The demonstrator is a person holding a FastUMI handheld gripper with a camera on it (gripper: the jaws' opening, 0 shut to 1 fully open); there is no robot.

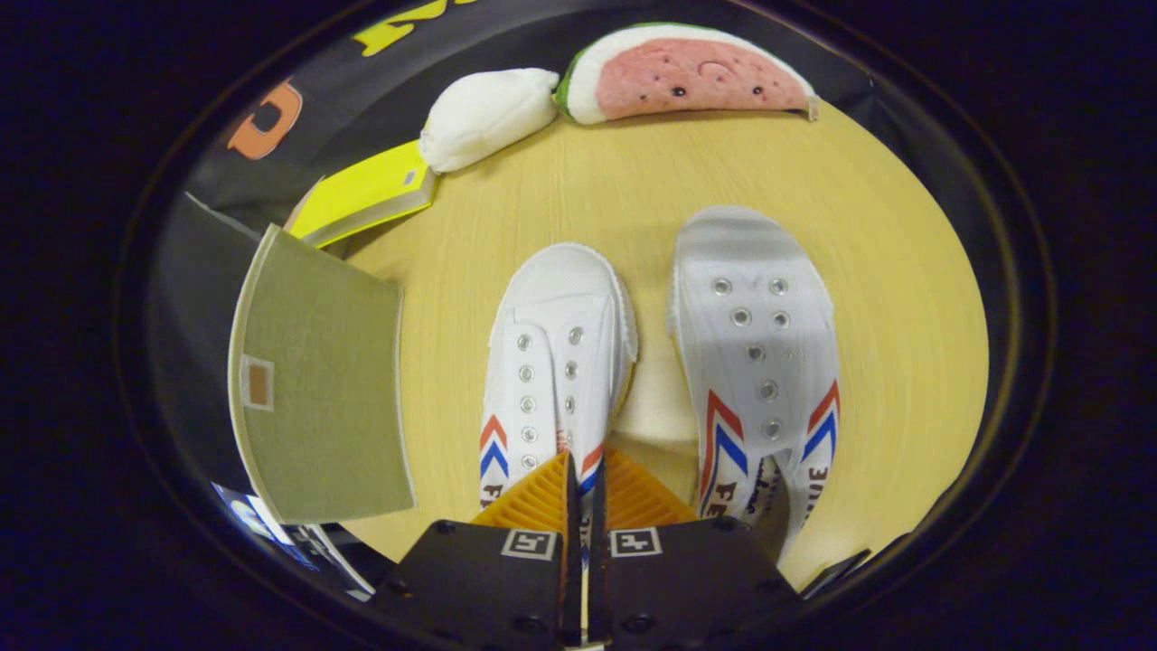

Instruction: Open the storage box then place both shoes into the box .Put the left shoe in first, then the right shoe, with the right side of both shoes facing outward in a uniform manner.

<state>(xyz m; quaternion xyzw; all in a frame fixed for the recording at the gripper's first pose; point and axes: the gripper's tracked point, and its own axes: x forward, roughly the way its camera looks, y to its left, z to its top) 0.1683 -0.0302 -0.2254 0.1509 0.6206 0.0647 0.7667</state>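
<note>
Two white lace-less canvas shoes with red and blue chevrons lie side by side on the wooden table [886, 298], toes pointing away from me. My gripper [587, 484] is shut on the left shoe [556, 362]. Its two fingers are pressed together over the inner side wall near the heel, and a thin strip of striped fabric shows between them. The right shoe [759, 353] lies just right of the fingers, untouched. Left of the shoes stands the dark storage box, its olive-green lid panel [316, 389] swung open and facing me.
A yellow booklet [366, 192] lies beyond the box lid. A white plush [488, 113] and a watermelon-slice plush [687, 72] rest at the far table edge against the black cloth wall. Bare wood shows to the right of the right shoe.
</note>
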